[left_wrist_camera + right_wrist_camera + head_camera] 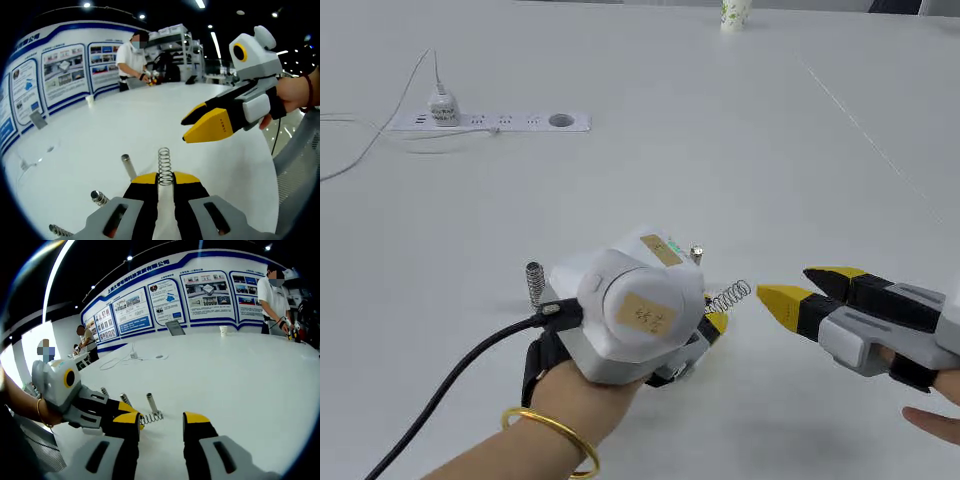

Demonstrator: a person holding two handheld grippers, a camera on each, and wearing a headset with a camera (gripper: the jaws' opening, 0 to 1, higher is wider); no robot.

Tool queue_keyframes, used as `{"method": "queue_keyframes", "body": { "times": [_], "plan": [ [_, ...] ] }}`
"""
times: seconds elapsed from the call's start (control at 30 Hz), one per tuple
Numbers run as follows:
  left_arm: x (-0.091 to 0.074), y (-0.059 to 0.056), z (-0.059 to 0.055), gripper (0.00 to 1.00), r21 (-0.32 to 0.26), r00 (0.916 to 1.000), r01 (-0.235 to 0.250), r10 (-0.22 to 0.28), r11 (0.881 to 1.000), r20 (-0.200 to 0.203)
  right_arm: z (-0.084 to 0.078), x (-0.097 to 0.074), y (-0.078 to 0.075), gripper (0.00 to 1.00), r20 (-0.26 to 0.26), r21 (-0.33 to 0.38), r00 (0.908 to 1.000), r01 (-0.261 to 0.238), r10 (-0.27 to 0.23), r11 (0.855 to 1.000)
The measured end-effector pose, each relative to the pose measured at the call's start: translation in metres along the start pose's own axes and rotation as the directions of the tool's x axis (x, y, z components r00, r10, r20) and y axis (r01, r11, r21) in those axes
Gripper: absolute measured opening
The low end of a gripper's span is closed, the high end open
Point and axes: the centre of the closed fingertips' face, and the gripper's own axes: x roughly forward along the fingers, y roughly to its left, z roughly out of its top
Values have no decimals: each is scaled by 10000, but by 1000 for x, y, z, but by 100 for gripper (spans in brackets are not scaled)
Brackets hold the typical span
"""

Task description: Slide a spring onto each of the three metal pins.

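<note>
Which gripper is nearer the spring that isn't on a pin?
Left. The left gripper grips one end of the spring; the right gripper, open, sits off its free end, not touching.

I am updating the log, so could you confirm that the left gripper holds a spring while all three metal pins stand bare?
Not quite. The left gripper does hold a spring, but just one pin stands bare; the other two pins already carry theirs, as the left gripper view shows.
</note>
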Motion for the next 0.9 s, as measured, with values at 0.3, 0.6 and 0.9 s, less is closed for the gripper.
{"method": "queue_keyframes", "body": {
  "times": [0.3,0.6,0.9],
  "plan": [
    [-26,3,24,10,-739,9940,-182,260,9971,1058,20,2,17,32,670,1884,9955,-790,675,9789],
    [-46,1,40,10,-1035,9814,-260,451,9943,1866,37,4,34,28,1319,3098,9816,-1729,1378,9350],
    [-57,-2,51,10,-850,9653,-371,577,9957,2546,38,5,48,23,1384,4013,9689,-2444,2053,8828]
  ]
}}
